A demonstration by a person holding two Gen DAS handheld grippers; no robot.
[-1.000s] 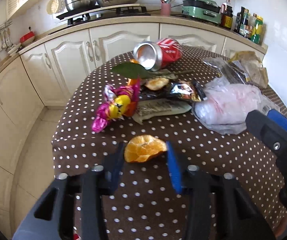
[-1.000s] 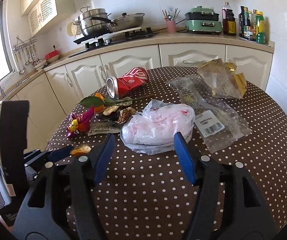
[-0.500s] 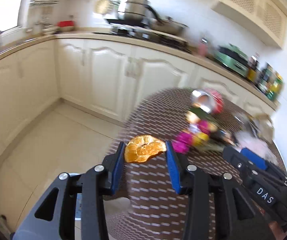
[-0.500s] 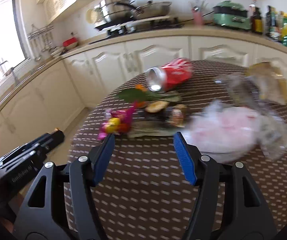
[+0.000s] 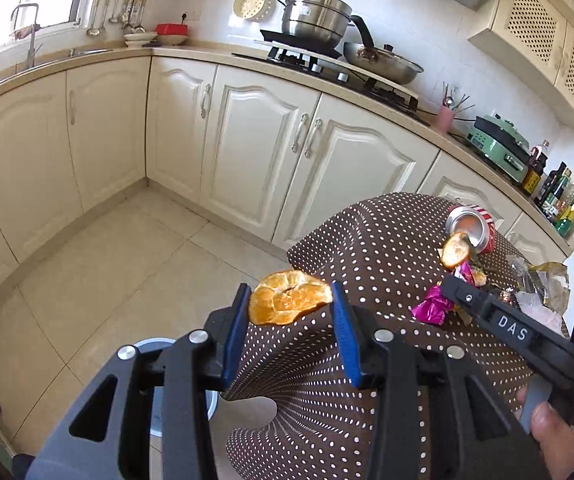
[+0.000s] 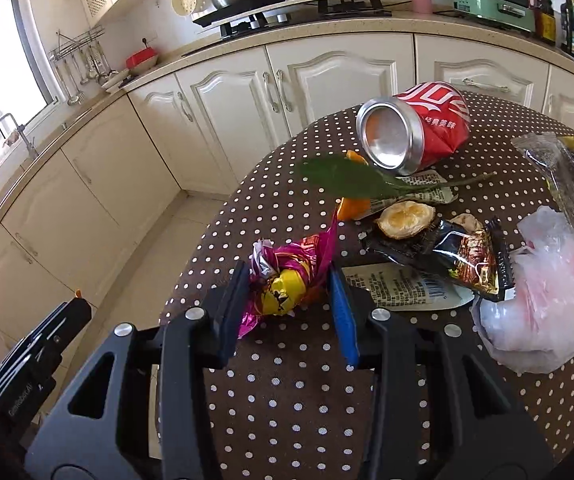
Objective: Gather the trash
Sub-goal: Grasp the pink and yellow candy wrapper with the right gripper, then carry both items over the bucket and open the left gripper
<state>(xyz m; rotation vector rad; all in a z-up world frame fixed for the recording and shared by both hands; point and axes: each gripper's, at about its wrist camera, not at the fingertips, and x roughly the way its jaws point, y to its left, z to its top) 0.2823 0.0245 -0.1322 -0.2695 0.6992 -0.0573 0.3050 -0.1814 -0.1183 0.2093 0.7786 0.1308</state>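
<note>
While the left gripper pinches an orange peel between its blue pads, that peel hangs in the air off the table edge, above the tiled floor. Below and behind the left finger, a round grey-rimmed bin stands on the floor; its inside is hidden by the gripper body. The right gripper has just been closing its jaws, and a crumpled pink-and-yellow candy wrapper now sits between them on the polka-dot tablecloth, the left pad against the foil, though whether the right pad presses it too I cannot tell. Beyond the right finger lie a black snack packet with a second peel piece on top and a white printed label under it. Farther off, a green leaf points toward a dented red soda can lying on its side, open end showing bare metal inside. To the right, well outside the fingers, a pinkish plastic bag is bunched up.
</note>
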